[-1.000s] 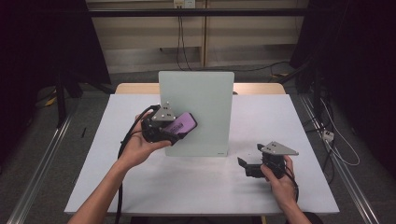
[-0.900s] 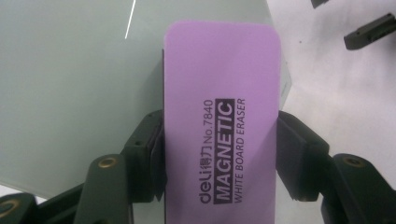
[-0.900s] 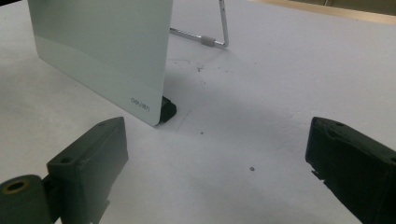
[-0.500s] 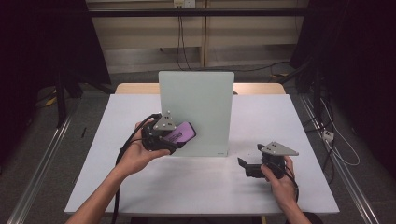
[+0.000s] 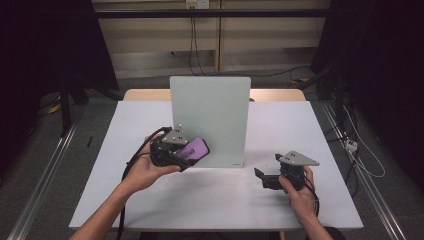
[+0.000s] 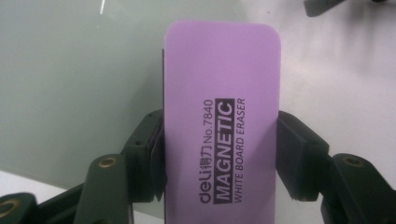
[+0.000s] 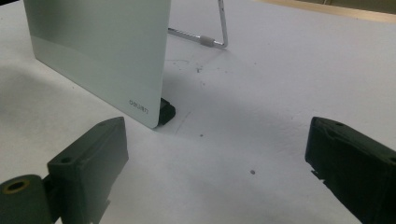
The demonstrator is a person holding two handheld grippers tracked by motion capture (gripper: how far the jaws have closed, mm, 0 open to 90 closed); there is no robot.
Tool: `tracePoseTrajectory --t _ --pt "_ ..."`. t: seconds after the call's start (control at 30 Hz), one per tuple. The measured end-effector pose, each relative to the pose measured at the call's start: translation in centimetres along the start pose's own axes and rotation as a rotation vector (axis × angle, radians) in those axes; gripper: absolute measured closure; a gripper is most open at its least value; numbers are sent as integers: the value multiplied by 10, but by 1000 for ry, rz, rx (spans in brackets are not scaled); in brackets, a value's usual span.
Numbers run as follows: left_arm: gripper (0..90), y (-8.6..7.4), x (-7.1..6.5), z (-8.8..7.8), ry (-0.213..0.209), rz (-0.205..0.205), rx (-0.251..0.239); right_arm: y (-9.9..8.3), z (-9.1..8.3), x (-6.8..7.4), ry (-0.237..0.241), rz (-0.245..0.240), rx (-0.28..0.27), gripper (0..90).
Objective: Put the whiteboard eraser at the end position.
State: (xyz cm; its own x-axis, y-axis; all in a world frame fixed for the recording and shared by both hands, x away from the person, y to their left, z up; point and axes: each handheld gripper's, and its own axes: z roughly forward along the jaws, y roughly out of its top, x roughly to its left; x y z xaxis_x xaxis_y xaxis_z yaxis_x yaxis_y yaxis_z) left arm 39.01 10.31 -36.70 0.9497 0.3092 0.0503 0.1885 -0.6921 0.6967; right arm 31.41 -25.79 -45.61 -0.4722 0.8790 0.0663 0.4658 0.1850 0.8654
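Purple eraser [image 6: 222, 126] with black lettering, pale grey-green whiteboard [image 5: 210, 117], white table [image 5: 310, 135], black hand-held gripper [image 5: 182, 155]

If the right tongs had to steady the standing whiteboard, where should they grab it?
Probably the whiteboard's near upright edge, approached from the right tongs' own side. That edge is thin, bare and faces them; the eraser in the left tongs occupies the front's lower left.

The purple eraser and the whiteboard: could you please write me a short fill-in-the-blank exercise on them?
1. The left gripper is shut on a ____ eraser.
2. The large word printed on the eraser reads ____.
3. The upright whiteboard stands on a ____ table.
4. The right gripper has its jaws ____, with nothing between them.

Missing words: purple; MAGNETIC; white; open
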Motion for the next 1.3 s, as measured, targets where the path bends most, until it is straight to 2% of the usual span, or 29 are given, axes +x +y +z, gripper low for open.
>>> tracePoseTrajectory --t 0.3,0.37,0.47,0.57,0.8,1.2,1.3 --pt "408 2 -8 6 -20 -5 25 -2 -4 -1 14 -3 -2 56" --pt "409 3 -9 7 -27 6 38 -2 -4 -2 15 -1 -7 56" --pt "408 3 -12 9 -24 25 32 -2 -4 -2 16 -2 -7 58" --pt "408 4 -13 12 -42 13 27 -2 -5 -2 23 3 -7 57" --pt "408 3 -19 21 -71 8 62 -2 -3 -2 27 -3 -9 59" --pt "409 4 -32 29 -122 51 85 0 -3 -1 20 -10 -8 58" --pt "408 5 -34 30 -139 51 92 0 -2 0 22 -12 -7 57"
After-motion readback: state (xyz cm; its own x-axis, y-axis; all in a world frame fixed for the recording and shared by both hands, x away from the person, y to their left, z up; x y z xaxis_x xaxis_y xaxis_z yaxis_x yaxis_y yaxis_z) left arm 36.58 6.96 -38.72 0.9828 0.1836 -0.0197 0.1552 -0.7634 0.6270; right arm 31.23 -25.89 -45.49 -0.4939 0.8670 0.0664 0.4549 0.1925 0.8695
